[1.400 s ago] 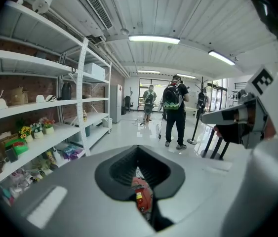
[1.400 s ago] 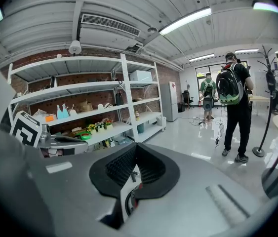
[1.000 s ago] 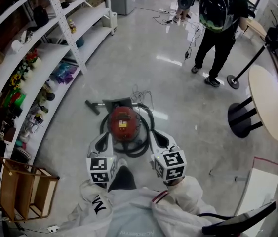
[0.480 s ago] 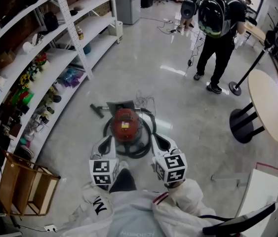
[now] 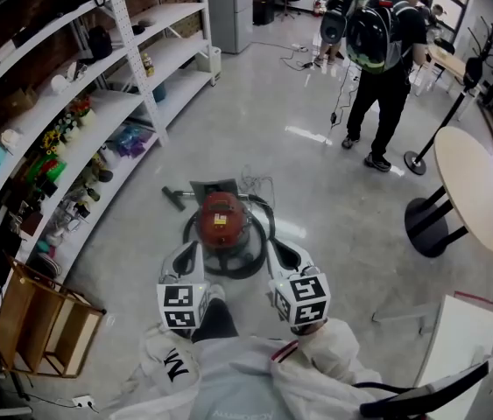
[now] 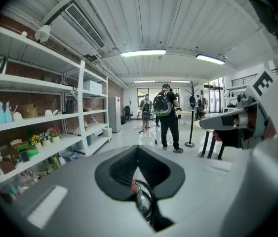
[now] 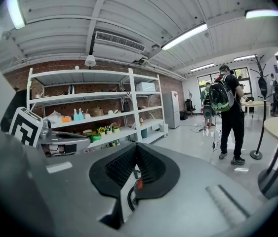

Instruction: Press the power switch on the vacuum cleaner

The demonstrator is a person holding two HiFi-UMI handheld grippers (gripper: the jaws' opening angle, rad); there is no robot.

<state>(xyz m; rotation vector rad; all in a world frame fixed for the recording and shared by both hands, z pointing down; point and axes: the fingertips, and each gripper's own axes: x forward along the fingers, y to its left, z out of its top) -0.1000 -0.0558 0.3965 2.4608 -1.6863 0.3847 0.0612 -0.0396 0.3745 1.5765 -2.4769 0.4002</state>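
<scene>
- Jaws of the left gripper (image 6: 138,149) stand closed, tips meeting, with nothing gripped; only a thin slit runs between the black pads, and part of the vacuum cleaner (image 6: 143,202) shows through it.
- Jaws of the right gripper (image 7: 136,146) are likewise together and empty, with a sliver of the vacuum's black hose (image 7: 127,201) showing through the slit below them.
- From the head view, the left gripper (image 5: 186,250) and right gripper (image 5: 278,248) sit side by side, each pointing away from the person, one on either side of the vacuum's near edge.
- Whether either gripper touches the vacuum cannot be told.
- Each gripper carries a marker cube, the left cube (image 5: 182,304) and the right cube (image 5: 300,298), close to the person's white sleeves (image 5: 334,357).
- On the grey floor (image 5: 316,182) just beyond the grippers stands the vacuum cleaner (image 5: 221,218), a red canister with its hose (image 5: 258,252) coiled round it.
- A dark floor nozzle (image 5: 173,198) lies at its far left.
- White shelving (image 5: 97,103) holding small items runs along the left, with a wooden crate (image 5: 40,322) at its near end.
- To the right stands a round table (image 5: 469,186) on a black base.
- Far off, a person wearing a backpack (image 5: 384,55) stands facing away.
</scene>
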